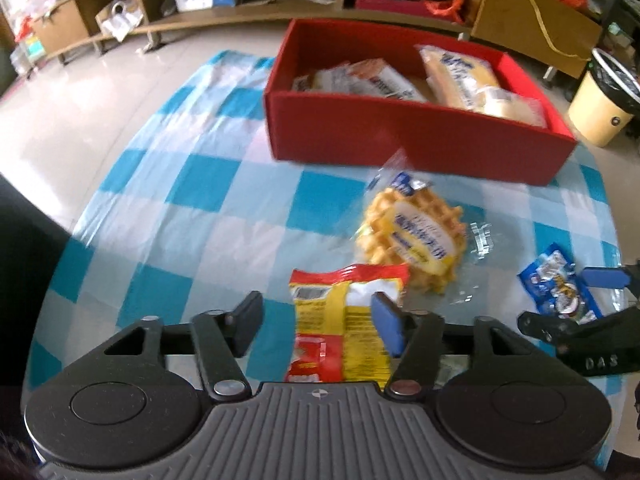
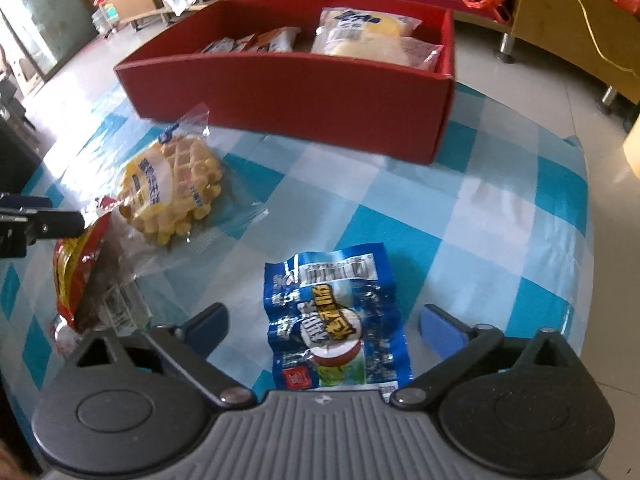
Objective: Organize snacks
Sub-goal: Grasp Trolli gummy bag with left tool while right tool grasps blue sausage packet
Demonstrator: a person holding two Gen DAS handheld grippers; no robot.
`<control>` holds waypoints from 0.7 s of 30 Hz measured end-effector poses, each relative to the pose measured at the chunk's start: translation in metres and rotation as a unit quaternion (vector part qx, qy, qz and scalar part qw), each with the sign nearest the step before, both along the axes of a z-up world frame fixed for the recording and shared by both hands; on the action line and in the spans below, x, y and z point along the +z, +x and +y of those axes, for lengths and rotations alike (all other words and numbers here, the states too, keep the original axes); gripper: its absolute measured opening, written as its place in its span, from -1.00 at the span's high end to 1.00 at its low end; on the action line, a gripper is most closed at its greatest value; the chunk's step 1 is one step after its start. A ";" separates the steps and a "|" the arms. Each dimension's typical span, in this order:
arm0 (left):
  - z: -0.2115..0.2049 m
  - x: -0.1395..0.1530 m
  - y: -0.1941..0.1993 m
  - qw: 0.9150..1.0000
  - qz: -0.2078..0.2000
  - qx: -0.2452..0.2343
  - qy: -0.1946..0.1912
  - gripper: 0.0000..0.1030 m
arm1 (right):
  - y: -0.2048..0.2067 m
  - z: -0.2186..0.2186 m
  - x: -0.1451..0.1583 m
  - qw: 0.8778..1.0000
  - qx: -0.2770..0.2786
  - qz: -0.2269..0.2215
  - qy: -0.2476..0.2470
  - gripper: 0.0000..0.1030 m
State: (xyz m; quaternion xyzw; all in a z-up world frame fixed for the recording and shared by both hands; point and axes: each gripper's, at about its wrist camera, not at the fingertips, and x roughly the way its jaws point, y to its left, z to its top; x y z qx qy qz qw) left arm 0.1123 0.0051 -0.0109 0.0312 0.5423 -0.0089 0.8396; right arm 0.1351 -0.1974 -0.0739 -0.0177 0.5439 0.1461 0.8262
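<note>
While both claws hang open:
Left claw (image 1: 318, 320): straddles red-yellow packet (image 1: 344, 320), seemingly not gripping.
Right claw (image 2: 322, 330): blue packet (image 2: 336, 320) between fingers, lengthwise.

A red open-topped box (image 2: 304, 92) sits at the far side of the table, already holding several wrapped snacks: pale yellow cakes (image 2: 372, 36) piled at its right end and smaller orange-and-white packets (image 2: 260, 42) further left. Just in front of the box lies a waffle (image 1: 416, 236) in clear wrap, flat on the checked cloth. A red and yellow packet (image 1: 344, 320) overlaps the waffle's near edge. Well to the right, apart from both, a blue foil packet (image 2: 336, 320) lies flat, crinkled, label up.
</note>
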 end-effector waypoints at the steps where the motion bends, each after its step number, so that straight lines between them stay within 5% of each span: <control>1: 0.002 -0.001 0.000 1.000 0.000 0.005 0.001 -0.57 | -0.001 0.004 -0.001 1.000 0.004 -0.002 -0.011 -1.00; 9: 0.004 -0.008 -0.001 0.998 0.023 0.019 -0.056 -0.78 | -0.008 0.008 -0.001 1.000 0.009 -0.016 -0.025 -1.00; 12: -0.011 -0.015 0.000 0.999 0.026 -0.001 -0.034 -0.78 | -0.010 0.006 0.002 0.999 -0.004 -0.025 -0.029 -0.75; 15: -0.016 -0.025 0.000 0.999 0.038 -0.008 -0.003 -0.48 | -0.017 0.002 0.007 0.999 -0.020 -0.033 -0.034 -0.36; 21: 0.004 -0.013 -0.002 0.999 0.036 0.013 -0.026 -0.25 | -0.031 -0.005 0.014 0.998 -0.052 -0.031 -0.024 -0.32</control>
